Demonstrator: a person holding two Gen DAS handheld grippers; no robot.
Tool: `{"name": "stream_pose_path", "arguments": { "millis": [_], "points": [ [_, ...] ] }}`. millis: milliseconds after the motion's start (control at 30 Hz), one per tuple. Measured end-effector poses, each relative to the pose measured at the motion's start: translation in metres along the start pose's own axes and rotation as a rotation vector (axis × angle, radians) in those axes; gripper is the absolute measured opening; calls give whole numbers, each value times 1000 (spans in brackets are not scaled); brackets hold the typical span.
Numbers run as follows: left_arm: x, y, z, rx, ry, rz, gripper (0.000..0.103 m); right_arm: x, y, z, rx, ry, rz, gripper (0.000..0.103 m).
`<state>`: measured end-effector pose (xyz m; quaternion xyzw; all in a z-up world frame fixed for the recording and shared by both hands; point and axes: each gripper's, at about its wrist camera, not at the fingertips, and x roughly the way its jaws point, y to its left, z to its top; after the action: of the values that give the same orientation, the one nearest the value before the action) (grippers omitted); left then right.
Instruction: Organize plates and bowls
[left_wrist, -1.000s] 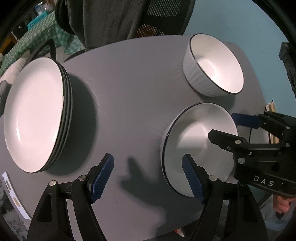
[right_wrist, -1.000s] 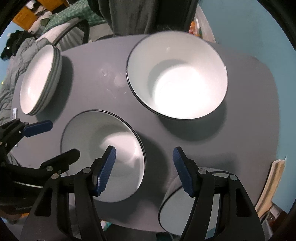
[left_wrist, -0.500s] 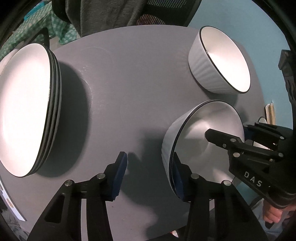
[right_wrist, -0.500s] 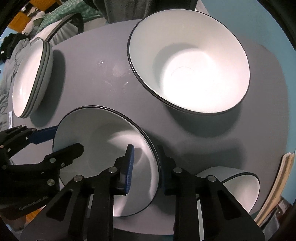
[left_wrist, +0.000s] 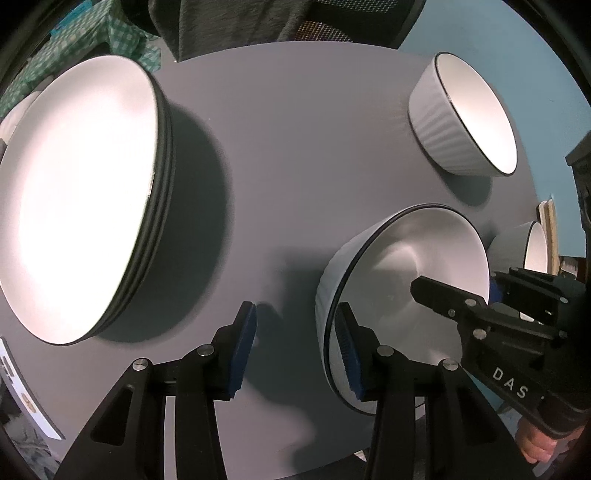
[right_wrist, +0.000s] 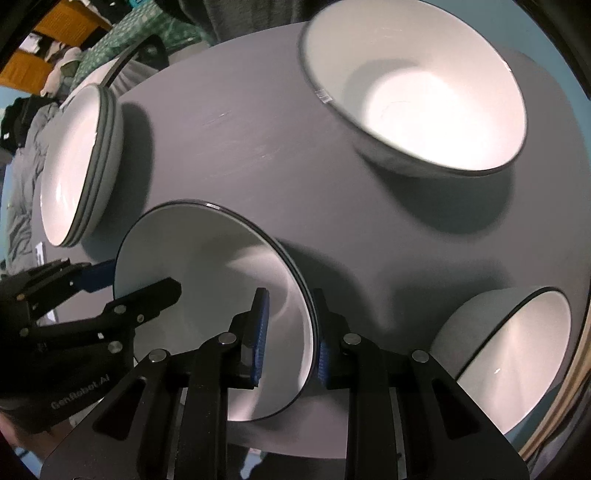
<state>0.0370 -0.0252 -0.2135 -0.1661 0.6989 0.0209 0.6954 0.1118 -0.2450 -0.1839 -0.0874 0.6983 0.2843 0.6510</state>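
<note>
The round grey bench (left_wrist: 295, 155) is being taken up by white crockery with dark rims. At its left side a stack of plates (left_wrist: 85, 199) is being shown, well apart from the bowls; in the right wrist view the same stack (right_wrist: 74, 166) is lying at the far left. A large bowl (right_wrist: 424, 88) is sitting at the far right part of the bench, and in the left wrist view its ribbed outer wall (left_wrist: 436, 122) is being seen. Nearer the front edge, between the two grippers, a shallower bowl (left_wrist: 402, 280) is being gripped from both sides. A smaller bowl (right_wrist: 513, 354) is resting at the right edge, just beside the gripped one.

The right gripper (right_wrist: 290, 339) is being held steeply downward over the gripped bowl's right rim; its jaws have just been closing, one blue pad is lying inside the bowl, the other outside, and both are being pressed against the wall. The left gripper (left_wrist: 295, 347) is being pointed down at the opposite rim; its jaws have been closing too, with the bowl's left wall between them. Its right pad is lying against the inside of the rim, while its left pad is being kept off the outer wall, so no grip is being made there
</note>
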Motion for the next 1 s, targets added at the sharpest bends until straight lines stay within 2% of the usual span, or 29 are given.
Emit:
{"name": "stream_pose_path", "arguments": {
  "millis": [400, 733, 900, 967, 1000],
  "points": [
    [7, -11, 5, 15, 23, -2, 44, -13, -33, -17, 88, -7, 28, 23],
    [17, -19, 8, 2, 20, -9, 44, -9, -19, -23, 98, -15, 13, 23],
    [16, -23, 9, -4, 29, -48, 20, -7, -13, -24, 66, -4, 12, 23],
    [17, -28, 8, 1, 28, -45, 20, -6, -7, -23, 47, -1, 12, 16],
    [18, -31, 6, 2, 32, -45, 20, -6, -5, -24, 36, -1, -3, 16]
  ]
}}
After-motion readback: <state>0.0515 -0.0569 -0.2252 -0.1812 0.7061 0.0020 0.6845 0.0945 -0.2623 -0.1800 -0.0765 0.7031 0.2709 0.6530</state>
